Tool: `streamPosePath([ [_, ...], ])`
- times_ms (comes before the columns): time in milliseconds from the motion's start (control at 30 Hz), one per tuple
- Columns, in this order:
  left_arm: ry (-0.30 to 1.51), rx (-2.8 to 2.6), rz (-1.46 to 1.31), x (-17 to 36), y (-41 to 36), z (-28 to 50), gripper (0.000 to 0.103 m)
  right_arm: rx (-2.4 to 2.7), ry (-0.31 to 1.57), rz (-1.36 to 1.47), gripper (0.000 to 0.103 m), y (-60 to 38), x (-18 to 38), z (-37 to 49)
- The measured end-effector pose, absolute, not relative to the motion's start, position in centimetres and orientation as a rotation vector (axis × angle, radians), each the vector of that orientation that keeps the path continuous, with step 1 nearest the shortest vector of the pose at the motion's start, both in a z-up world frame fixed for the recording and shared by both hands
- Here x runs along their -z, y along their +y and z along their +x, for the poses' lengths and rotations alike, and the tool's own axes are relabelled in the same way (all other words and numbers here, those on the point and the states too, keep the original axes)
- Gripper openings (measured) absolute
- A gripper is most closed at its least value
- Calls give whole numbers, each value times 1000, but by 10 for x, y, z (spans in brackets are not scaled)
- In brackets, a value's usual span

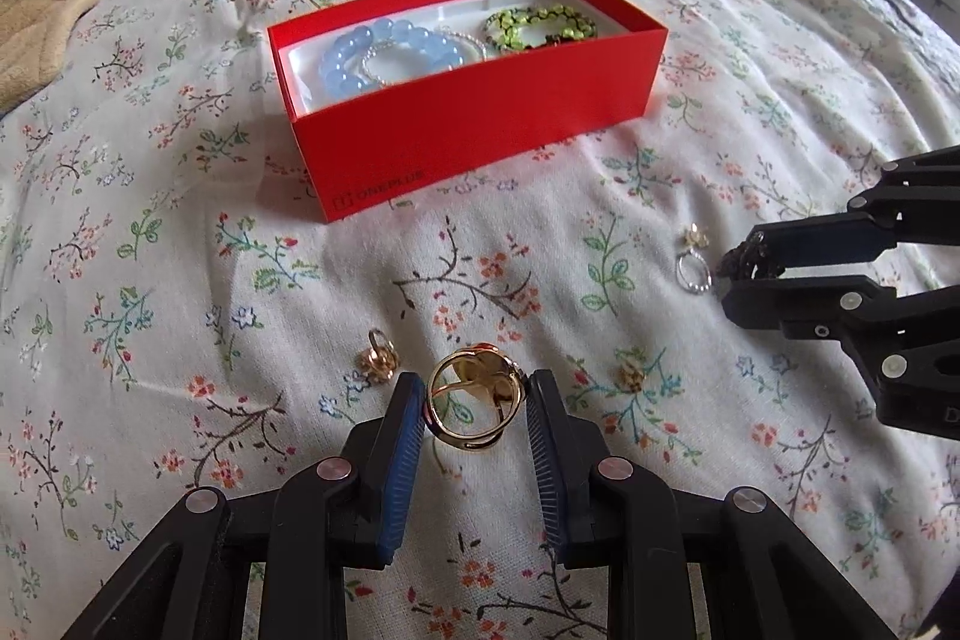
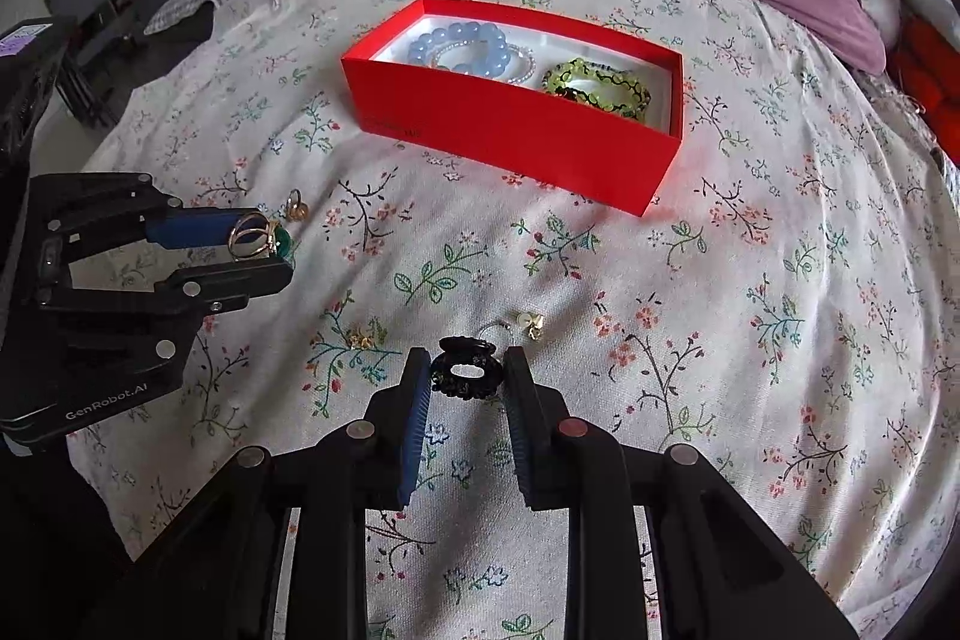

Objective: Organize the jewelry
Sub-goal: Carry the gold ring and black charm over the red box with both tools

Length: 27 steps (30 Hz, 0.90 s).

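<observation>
Pinching gold ring (image 1: 467, 409) in left tool (image 1: 474, 403), box (image 1: 480, 124) ahead

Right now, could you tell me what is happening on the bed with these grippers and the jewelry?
A person is sorting jewelry into a red box on the floral bedspread. The left gripper holds a gold ring; the right gripper holds a small black piece. A blue bead bracelet and a green one already lie in the box. Several small pieces remain on the spread.
</observation>
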<state>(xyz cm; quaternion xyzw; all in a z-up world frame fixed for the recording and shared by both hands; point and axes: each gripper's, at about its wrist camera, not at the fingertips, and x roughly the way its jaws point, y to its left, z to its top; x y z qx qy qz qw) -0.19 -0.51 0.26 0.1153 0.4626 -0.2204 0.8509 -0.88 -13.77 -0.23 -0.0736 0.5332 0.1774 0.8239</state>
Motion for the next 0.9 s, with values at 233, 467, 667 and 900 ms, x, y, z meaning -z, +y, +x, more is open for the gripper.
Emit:
streamPosePath([
  [233, 963, 449, 209, -19, -9, 10, 29, -361, 1120, -132, 26, -141, -13, 1],
  [467, 948, 430, 183, -32, -17, 24, 29, -337, 1083, -101, 26, -146, -31, 14],
  [667, 940, 400, 124, -42, -20, 42, 29, -310, 1056, -50, 26, -152, -44, 30],
  [900, 926, 340, 66, -47, -23, 65, 29, -257, 1042, 21, 26, -159, -48, 57],
])
